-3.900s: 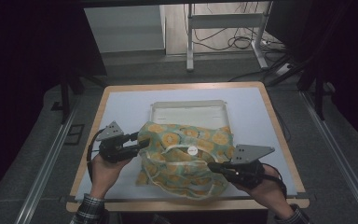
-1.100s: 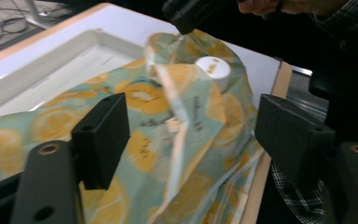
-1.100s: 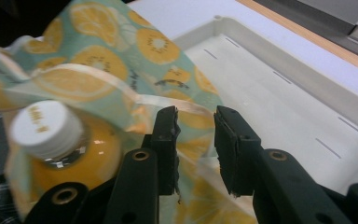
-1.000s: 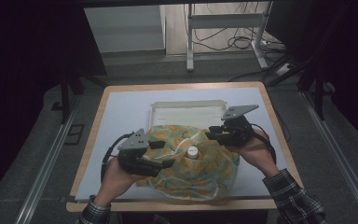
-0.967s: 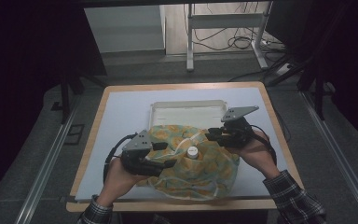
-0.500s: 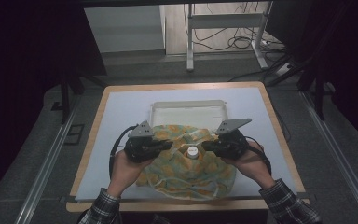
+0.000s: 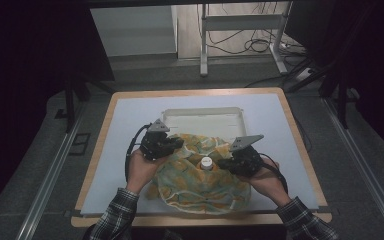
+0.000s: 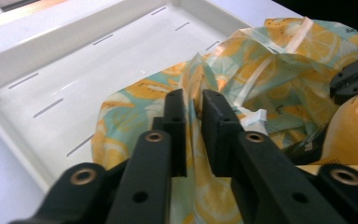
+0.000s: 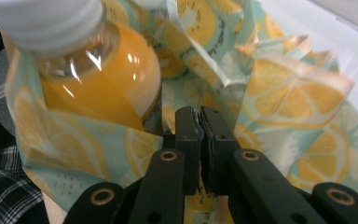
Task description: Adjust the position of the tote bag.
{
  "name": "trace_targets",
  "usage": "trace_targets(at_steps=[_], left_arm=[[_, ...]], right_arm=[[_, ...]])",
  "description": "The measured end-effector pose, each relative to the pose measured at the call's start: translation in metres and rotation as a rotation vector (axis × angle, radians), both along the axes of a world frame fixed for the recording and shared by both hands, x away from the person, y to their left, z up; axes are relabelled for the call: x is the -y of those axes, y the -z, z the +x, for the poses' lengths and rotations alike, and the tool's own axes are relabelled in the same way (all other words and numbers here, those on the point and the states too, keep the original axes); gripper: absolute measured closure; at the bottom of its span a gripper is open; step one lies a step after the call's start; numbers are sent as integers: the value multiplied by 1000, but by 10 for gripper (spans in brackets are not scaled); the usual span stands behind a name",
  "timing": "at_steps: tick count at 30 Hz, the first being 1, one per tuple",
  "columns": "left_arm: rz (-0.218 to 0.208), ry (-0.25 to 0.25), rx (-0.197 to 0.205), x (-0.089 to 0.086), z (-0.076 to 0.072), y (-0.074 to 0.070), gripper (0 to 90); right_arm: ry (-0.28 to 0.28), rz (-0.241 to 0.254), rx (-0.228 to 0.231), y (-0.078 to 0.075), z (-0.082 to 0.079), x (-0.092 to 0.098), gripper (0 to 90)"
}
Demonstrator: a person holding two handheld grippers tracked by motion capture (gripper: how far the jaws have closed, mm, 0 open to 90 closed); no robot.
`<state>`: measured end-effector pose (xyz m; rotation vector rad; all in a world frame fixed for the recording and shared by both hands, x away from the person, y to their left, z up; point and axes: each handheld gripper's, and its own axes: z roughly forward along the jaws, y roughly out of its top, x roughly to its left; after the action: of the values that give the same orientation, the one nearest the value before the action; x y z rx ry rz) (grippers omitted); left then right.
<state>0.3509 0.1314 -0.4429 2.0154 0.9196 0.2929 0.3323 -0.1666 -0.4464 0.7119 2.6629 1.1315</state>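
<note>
Lemon-print bag (image 7: 200, 180) spread at near table edge, enclosing upright orange juice bottle (image 7: 206, 164). Right gripper (image 7: 225, 163) clamped on bag fabric beside bottle; left gripper (image 7: 177, 144) pinching far-left fold, jaws just eased slightly, cloth between them. Grips on opposite sides, likely to draw fabric around bottle. Beyond: white tray (image 7: 230, 117).

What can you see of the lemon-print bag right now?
The lemon-print bag is thin, crinkly, glossy film, teal with yellow citrus slices. It lies crumpled on the table against the white tray, round an upright orange-juice bottle. The left gripper and right gripper each pinch a fold of its edge.
</note>
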Motion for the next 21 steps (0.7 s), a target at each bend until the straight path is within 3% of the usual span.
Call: trace_targets(at_steps=[1,5,8,9,10,11,13,18,21], left_arm=[[-19,3,7,-4,-4,-4,713],[-69,23,33,-14,-17,-17,631],[-88,33,46,-16,-25,-24,616],[-110,55,57,-15,-35,-30,618],[-110,55,57,-15,-35,-30,623],[-128,92,55,-12,-44,-34,630],[-131,110,56,-9,-48,-34,665],[-88,166,20,11,-55,-18,730],[-14,159,-33,19,-50,5,772]], right_arm=[[-4,-8,-8,4,-1,0,856],[-11,-26,-16,11,-6,1,856],[-15,-32,-24,14,-10,2,856],[-20,-35,-29,16,-14,3,856],[-23,-37,-29,16,-17,3,856],[-27,-37,-28,16,-19,4,856],[-33,-36,-29,14,-22,4,855],[-45,-32,-35,14,-26,4,856],[-49,-36,-50,18,-28,4,857]])
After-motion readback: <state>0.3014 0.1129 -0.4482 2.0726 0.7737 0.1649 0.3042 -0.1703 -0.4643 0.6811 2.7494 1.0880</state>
